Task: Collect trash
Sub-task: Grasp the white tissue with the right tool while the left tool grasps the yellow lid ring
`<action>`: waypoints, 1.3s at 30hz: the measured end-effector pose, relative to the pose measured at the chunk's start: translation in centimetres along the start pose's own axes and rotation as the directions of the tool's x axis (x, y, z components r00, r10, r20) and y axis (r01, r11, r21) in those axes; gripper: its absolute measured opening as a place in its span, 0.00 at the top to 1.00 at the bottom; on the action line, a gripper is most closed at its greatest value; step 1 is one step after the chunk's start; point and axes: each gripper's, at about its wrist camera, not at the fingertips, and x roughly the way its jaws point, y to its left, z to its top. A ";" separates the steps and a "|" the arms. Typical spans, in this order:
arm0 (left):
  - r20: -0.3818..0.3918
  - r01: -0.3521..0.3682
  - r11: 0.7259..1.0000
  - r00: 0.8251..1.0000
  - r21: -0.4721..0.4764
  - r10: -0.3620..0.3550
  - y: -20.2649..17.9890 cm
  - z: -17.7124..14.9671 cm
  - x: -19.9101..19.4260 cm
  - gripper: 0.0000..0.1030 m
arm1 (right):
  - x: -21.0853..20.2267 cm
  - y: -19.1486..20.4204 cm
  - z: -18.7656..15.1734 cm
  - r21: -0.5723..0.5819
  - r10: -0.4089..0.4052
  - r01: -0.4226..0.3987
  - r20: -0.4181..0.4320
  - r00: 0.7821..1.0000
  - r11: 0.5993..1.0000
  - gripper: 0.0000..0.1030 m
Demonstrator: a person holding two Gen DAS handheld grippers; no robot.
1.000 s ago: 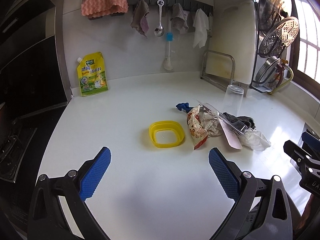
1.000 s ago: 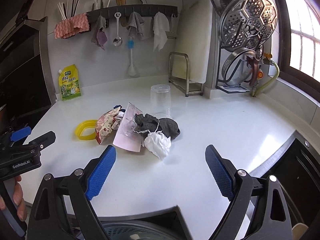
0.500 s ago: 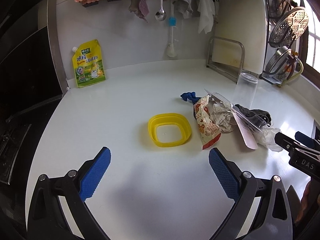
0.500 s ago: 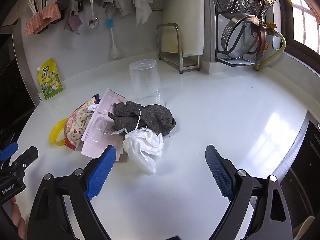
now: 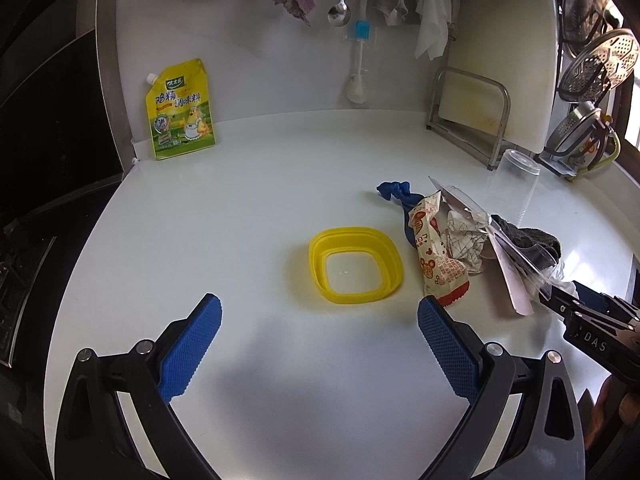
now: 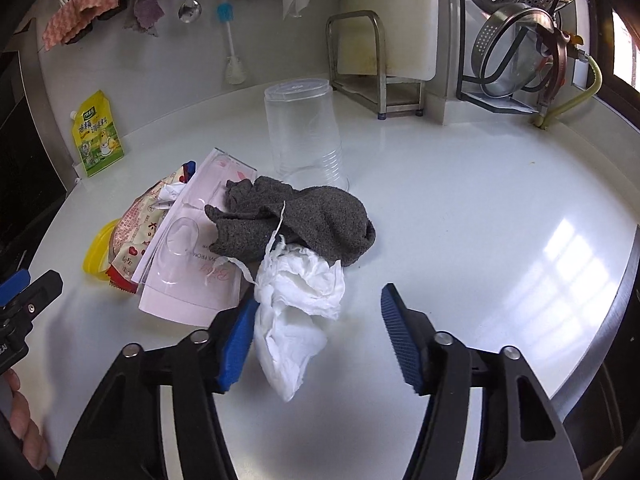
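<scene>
A trash pile lies on the white counter: a crumpled white tissue, a grey sock, a pink blister card, a red snack wrapper, a blue scrap. A yellow plastic ring lies left of the pile. My right gripper straddles the tissue and its jaws are closing. The left pad touches the tissue; the right pad stands clear of it. My left gripper hangs open and empty just short of the yellow ring.
A clear cup stands upside down behind the pile. A yellow seasoning pouch leans on the back wall. A cutting-board rack and a steamer rack fill the back right. The counter's metal edge runs at right.
Both grippers came forward and down toward the pile. The right jaws, wide before, have narrowed around the white tissue. The left jaws are as wide as before.
</scene>
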 end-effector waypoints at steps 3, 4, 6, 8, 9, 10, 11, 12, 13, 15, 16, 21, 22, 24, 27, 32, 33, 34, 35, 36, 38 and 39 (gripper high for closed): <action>-0.027 0.011 1.000 1.000 -0.007 -0.011 -0.4 0.1 0.9 0.06 | -0.2 0.0 -0.3 -0.004 0.017 -0.017 -0.006 1.000 1.000 0.75; -0.038 0.015 1.000 0.999 -0.010 -0.016 -0.5 0.2 1.2 0.06 | -0.3 0.0 -0.3 -0.003 0.019 -0.019 -0.003 1.000 1.000 0.80; -0.056 0.022 1.000 0.998 -0.016 -0.023 -0.8 0.3 1.8 0.06 | -0.9 -0.3 -0.4 0.005 0.024 -0.024 0.009 1.000 1.000 0.87; -0.073 0.022 1.000 0.997 -0.019 -0.024 -1.1 0.5 2.4 0.06 | -1.5 -0.8 -0.4 0.017 0.026 -0.027 0.020 0.999 1.000 0.90; -0.083 0.020 1.000 0.996 -0.021 -0.022 -1.2 0.5 2.8 0.06 | -1.8 -1.1 -0.5 0.024 0.026 -0.027 0.024 0.999 0.999 0.90; -0.093 0.017 1.000 0.995 -0.024 -0.020 -1.3 0.6 3.1 0.06 | -2.0 -1.4 -0.6 0.032 0.027 -0.028 0.025 0.999 0.999 0.90; -0.104 0.015 1.000 0.994 -0.027 -0.018 -1.4 0.6 3.5 0.06 | -2.2 -1.7 -0.6 0.041 0.028 -0.029 0.024 0.999 0.999 0.90; -0.115 0.015 0.999 0.993 -0.031 -0.019 -1.5 0.7 3.8 0.06 | -2.4 -2.1 -0.7 0.051 0.028 -0.029 0.027 0.999 0.998 0.90; -0.124 0.012 0.999 0.992 -0.035 -0.017 -1.5 0.8 4.0 0.06 | -2.6 -2.4 -0.9 0.062 0.030 -0.031 0.028 0.999 0.998 0.91; -0.139 0.004 0.999 0.990 -0.039 -0.010 -1.5 0.9 4.5 0.06 | -2.8 -3.1 -1.0 0.080 0.036 -0.038 0.029 0.999 0.996 0.91; -0.144 -0.001 0.999 0.990 -0.039 -0.005 -1.6 1.0 4.7 0.06 | -3.0 -3.4 -1.1 0.089 0.038 -0.040 0.030 0.999 0.995 0.90; -0.162 -0.047 0.999 0.986 -0.020 0.043 -1.9 1.6 5.9 0.06 | -3.5 -3.8 -1.0 0.105 0.058 -0.062 0.040 0.997 0.993 0.90; -0.165 -0.054 0.998 0.985 -0.016 0.050 -1.9 1.6 6.2 0.06 | -3.5 -3.8 -0.9 0.103 0.063 -0.067 0.040 0.997 0.992 0.91; -0.180 -0.062 0.998 0.982 -0.011 0.059 -2.1 1.8 6.8 0.06 | -3.4 -3.7 -1.0 0.101 0.072 -0.075 0.037 0.997 0.992 0.90; -0.193 -0.070 0.998 0.979 -0.007 0.068 -2.2 2.1 7.4 0.06 | -3.4 -3.6 -1.1 0.101 0.082 -0.085 0.033 0.996 0.991 0.90; -0.213 -0.085 0.996 0.973 0.007 0.085 -2.7 2.4 8.5 0.06 | -3.5 -3.5 -1.1 0.100 0.090 -0.094 0.037 0.995 0.991 0.91; -0.220 -0.084 0.996 0.972 0.010 0.084 -2.8 2.5 8.6 0.06 | -3.5 -3.5 -1.1 0.101 0.090 -0.094 0.037 0.995 0.990 0.91; -0.226 -0.082 0.997 0.971 0.012 0.083 -2.8 2.6 8.8 0.06 | -3.5 -3.5 -1.1 0.102 0.091 -0.094 0.036 0.995 0.990 0.90; -0.230 -0.077 0.997 0.970 0.012 0.078 -2.8 2.6 9.0 0.07 | -3.4 -3.5 -1.1 0.102 0.091 -0.094 0.034 0.995 0.990 0.91; -0.232 -0.073 0.997 0.970 0.010 0.073 -2.7 2.7 9.0 0.07 | -3.4 -3.5 -1.1 0.101 0.092 -0.095 0.033 0.995 0.990 0.91; -0.231 -0.067 0.998 0.971 0.008 0.067 -2.6 2.7 9.0 0.11 | -3.3 -3.5 -1.1 0.099 0.094 -0.096 0.030 0.995 0.990 0.91; -0.226 -0.053 0.999 0.973 0.002 0.052 -2.6 2.7 9.0 0.19 | -3.3 -3.4 -1.2 0.098 0.094 -0.096 0.030 0.995 0.991 0.90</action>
